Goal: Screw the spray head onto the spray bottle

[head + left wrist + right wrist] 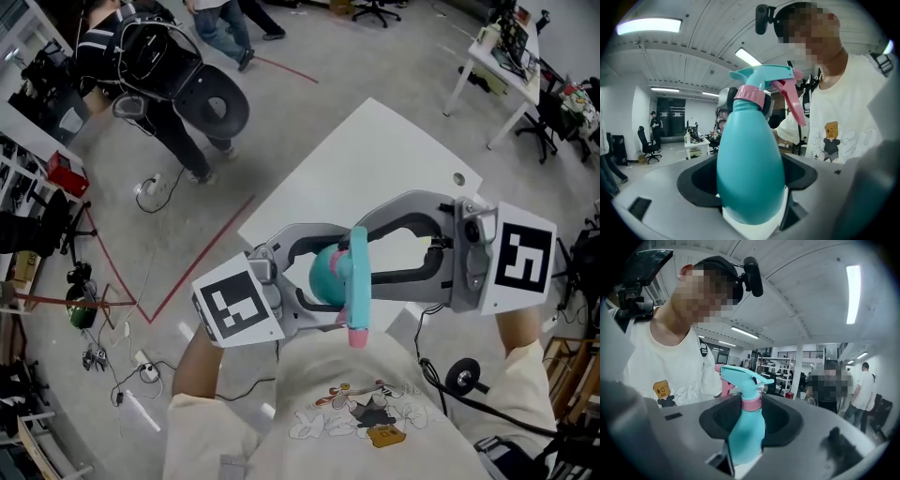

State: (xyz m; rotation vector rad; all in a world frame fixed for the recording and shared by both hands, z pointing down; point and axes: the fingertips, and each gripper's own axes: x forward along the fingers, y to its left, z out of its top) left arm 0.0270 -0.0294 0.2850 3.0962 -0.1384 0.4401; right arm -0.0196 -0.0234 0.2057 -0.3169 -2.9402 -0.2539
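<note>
Head view: above the white surface, the left gripper and right gripper meet, fingers of both clamped on the teal spray bottle, its spray head seated on the neck

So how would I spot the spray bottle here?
Above the white table, the person holds the left gripper and right gripper nose to nose. The spray bottle sits between them: the only teal, egg-shaped thing, with pink collar and trigger.
</note>
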